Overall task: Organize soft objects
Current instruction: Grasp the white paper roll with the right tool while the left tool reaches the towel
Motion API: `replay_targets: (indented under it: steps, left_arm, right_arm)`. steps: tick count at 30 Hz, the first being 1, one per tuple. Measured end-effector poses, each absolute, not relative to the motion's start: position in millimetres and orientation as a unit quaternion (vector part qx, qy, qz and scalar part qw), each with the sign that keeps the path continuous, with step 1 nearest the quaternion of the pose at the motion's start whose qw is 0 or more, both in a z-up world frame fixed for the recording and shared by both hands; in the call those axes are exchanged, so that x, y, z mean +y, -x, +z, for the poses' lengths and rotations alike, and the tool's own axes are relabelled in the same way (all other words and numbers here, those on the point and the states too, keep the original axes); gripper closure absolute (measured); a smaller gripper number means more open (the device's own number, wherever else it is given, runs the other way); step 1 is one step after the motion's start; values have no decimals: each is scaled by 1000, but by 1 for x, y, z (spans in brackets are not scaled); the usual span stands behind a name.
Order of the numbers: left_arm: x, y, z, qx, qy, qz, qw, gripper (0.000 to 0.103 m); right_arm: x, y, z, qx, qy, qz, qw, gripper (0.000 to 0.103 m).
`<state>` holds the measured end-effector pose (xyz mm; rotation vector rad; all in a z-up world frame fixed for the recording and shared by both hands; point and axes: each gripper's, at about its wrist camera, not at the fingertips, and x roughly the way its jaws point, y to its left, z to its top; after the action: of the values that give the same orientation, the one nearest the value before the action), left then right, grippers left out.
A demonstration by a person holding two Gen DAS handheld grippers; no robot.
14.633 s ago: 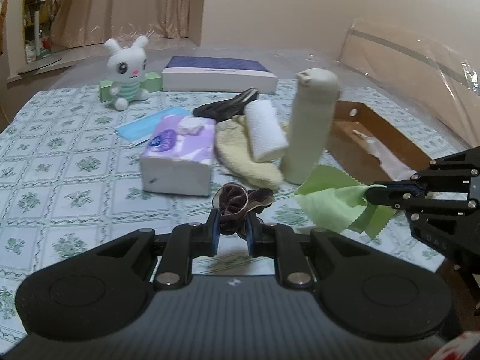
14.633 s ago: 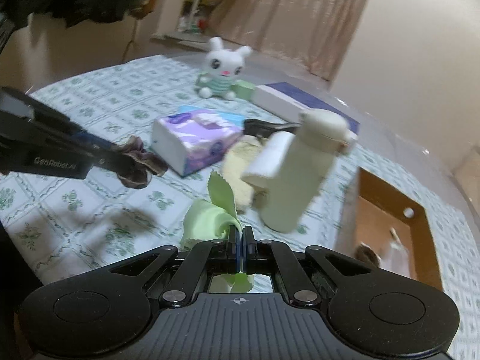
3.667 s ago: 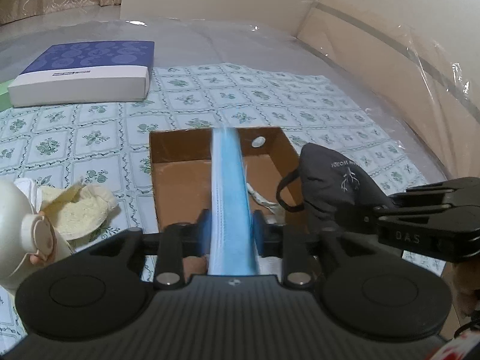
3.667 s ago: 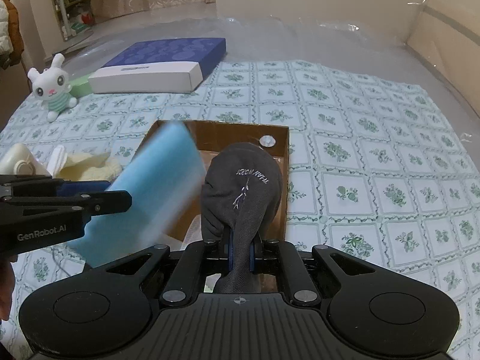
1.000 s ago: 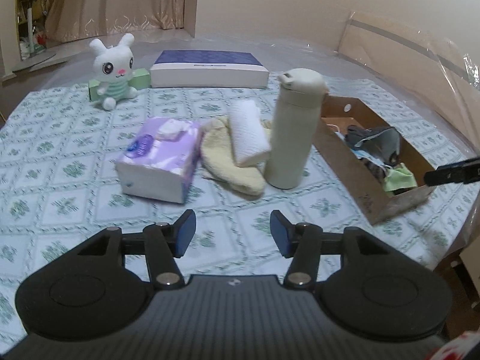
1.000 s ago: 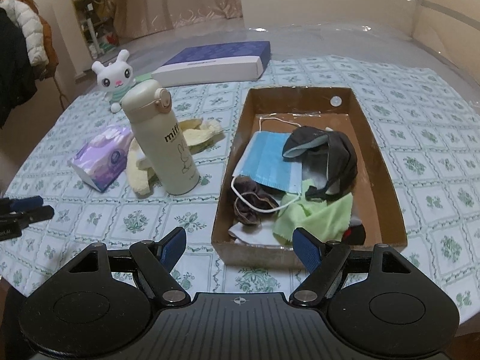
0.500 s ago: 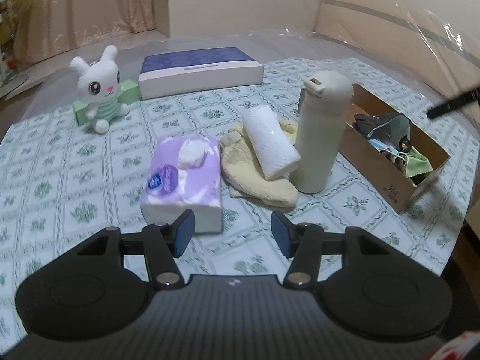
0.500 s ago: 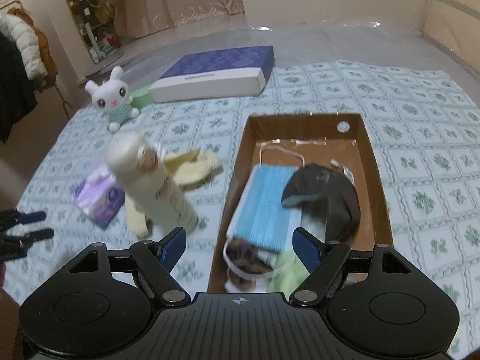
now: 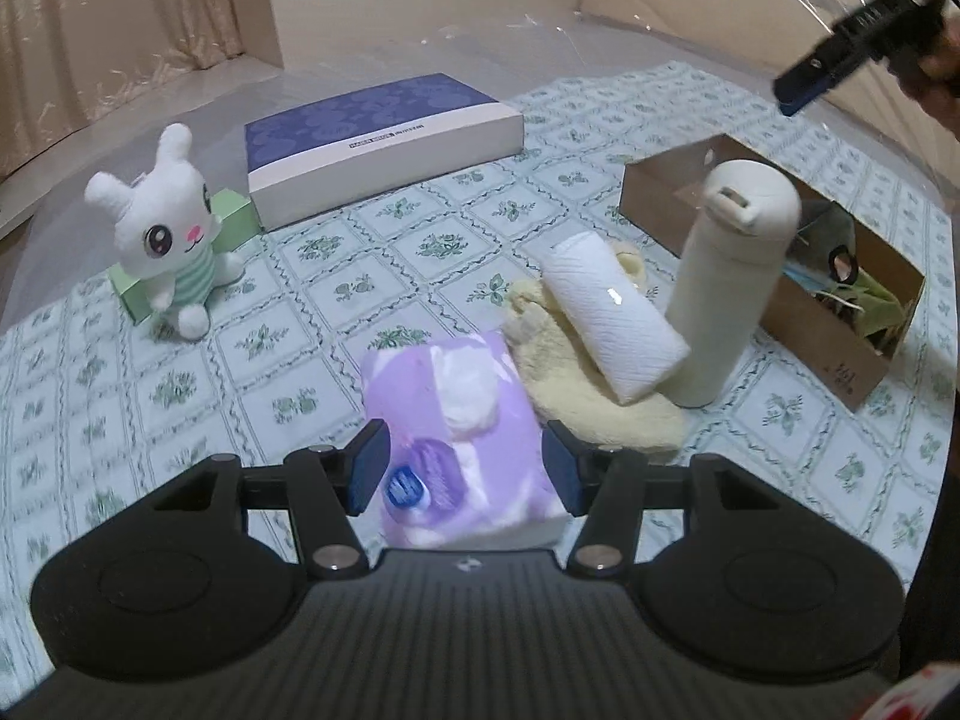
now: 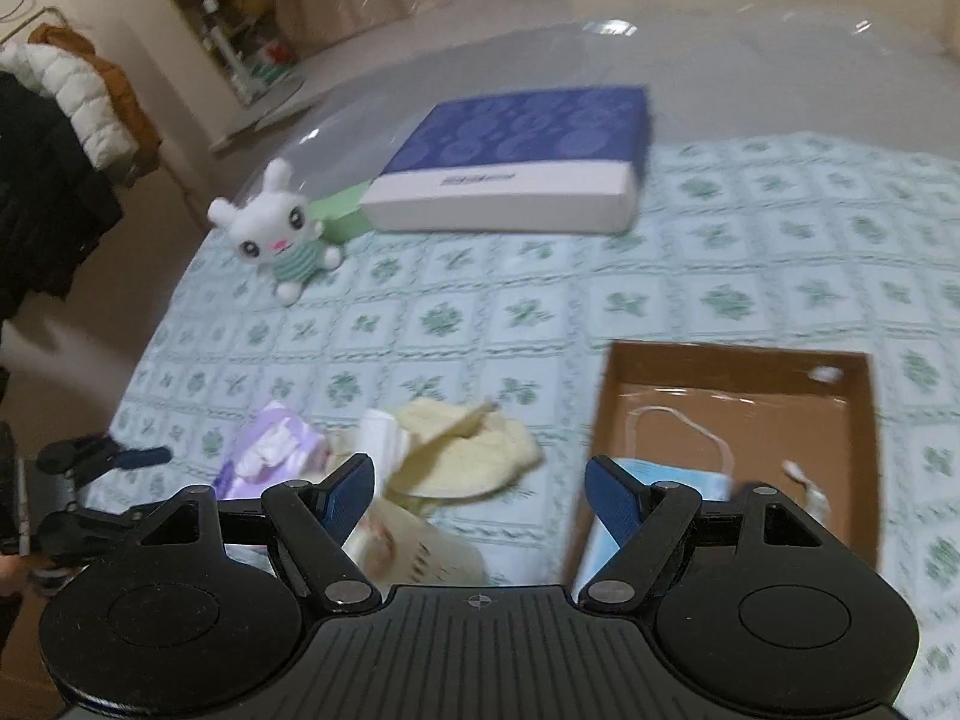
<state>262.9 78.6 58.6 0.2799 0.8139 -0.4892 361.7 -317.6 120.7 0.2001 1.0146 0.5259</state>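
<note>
the left tongs (image 9: 465, 468) are spread wide and empty astride the soft purple tissue pack (image 9: 462, 438) on the floral-clothed counter (image 9: 180, 360), apparently lined up so it can be gripped by its sides. the right tongs (image 10: 480, 492) are held wide and empty, raised above the brown cardboard box (image 10: 738, 360), where a blue face mask (image 10: 672, 480) lies.

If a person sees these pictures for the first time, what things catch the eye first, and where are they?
The purple tissue pack lies nearest, between the open fingers of the left gripper. Beside it, a white paper-towel roll rests on a yellow cloth against the cream bottle. The white plush rabbit sits far left, before the blue-topped box.
</note>
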Motion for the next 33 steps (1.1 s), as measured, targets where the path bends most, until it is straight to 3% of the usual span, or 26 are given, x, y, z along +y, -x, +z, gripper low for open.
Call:
replay_targets:
  steps: [22,27,33]
  left_arm:
    - [64,-355,34,406,-172,-326,836,51]
    - [58,-368,26,407,-183,-330,832,51]
    - [51,-375,18,405,-187,-339,828,51]
  right_arm:
    - [-238,-480,10,613,-148,380,677,26]
    - [-226,-488,-10,628,-143,398,653,38]
    - [-213,-492,-23,635,-129,414,639,46]
